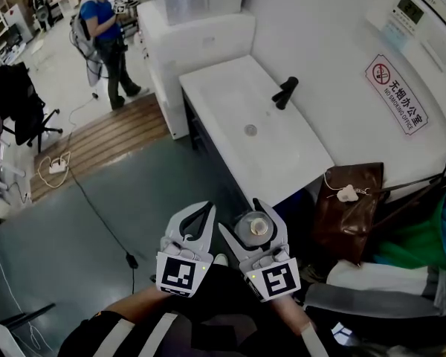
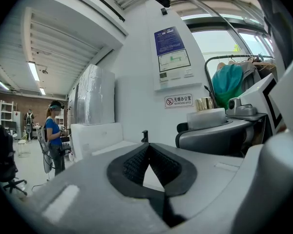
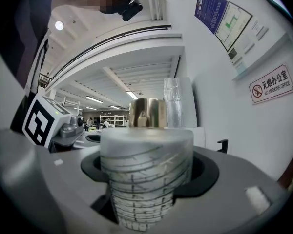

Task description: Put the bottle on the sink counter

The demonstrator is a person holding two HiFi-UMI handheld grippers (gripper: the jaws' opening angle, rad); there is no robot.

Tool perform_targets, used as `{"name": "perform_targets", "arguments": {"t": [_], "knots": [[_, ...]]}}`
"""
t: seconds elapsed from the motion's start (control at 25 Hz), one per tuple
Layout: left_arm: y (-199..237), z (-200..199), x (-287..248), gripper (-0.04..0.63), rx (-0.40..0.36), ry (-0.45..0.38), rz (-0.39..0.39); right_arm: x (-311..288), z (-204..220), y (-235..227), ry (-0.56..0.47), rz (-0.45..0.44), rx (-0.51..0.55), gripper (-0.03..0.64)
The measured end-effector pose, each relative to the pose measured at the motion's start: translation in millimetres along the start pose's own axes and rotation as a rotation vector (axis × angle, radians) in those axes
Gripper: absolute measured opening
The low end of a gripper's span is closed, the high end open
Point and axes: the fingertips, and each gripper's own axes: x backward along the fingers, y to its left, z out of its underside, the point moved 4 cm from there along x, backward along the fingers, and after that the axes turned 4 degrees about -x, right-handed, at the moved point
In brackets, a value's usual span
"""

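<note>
A frosted, ridged bottle with a gold cap stands upright between the jaws of my right gripper, which is shut on it. In the right gripper view the bottle fills the gap between the pads. My left gripper is beside it on the left, shut and holding nothing; its tips meet in the left gripper view. The white sink counter with a black faucet lies ahead, beyond both grippers. It also shows in the left gripper view as a white slab.
A brown bag leans by the counter's near right end, with green clothing beside it. A no-smoking sign hangs on the white wall. A person in a blue top stands far left near a black chair. Cables cross the grey floor.
</note>
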Motion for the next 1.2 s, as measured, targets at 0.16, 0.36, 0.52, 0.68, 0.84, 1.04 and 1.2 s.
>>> {"name": "perform_targets", "arguments": {"t": [0.16, 0.36, 0.52, 0.68, 0.84, 1.04, 1.2], "knots": [[7.7, -0.8, -4.6, 0.000, -0.002, 0.002, 0.014, -8.9, -0.3, -3.2, 0.003, 0.015, 0.007, 0.340], [26.7, 0.0, -10.9, 0.000, -0.005, 0.001, 0.029, -27.0, -4.1, -3.0, 0.002, 0.037, 0.004, 0.339], [48.6, -3.4, -16.5, 0.000, -0.011, -0.006, 0.047, -47.7, -10.0, 0.1, -0.007, 0.056, 0.011, 0.339], [69.9, -5.0, -20.3, 0.000, -0.014, -0.018, 0.062, -67.9, -16.7, 5.3, -0.012, 0.073, 0.022, 0.340], [87.8, -7.1, -23.7, 0.000, -0.022, -0.030, 0.085, -83.3, -21.2, 8.3, -0.018, 0.097, 0.020, 0.340], [105.9, -4.3, -26.4, 0.000, -0.015, -0.035, 0.102, -99.8, -24.3, 9.0, -0.021, 0.127, 0.026, 0.339], [113.8, -1.4, -27.8, 0.000, -0.019, -0.033, 0.099, -107.9, -24.0, 7.4, -0.011, 0.130, 0.029, 0.339]]}}
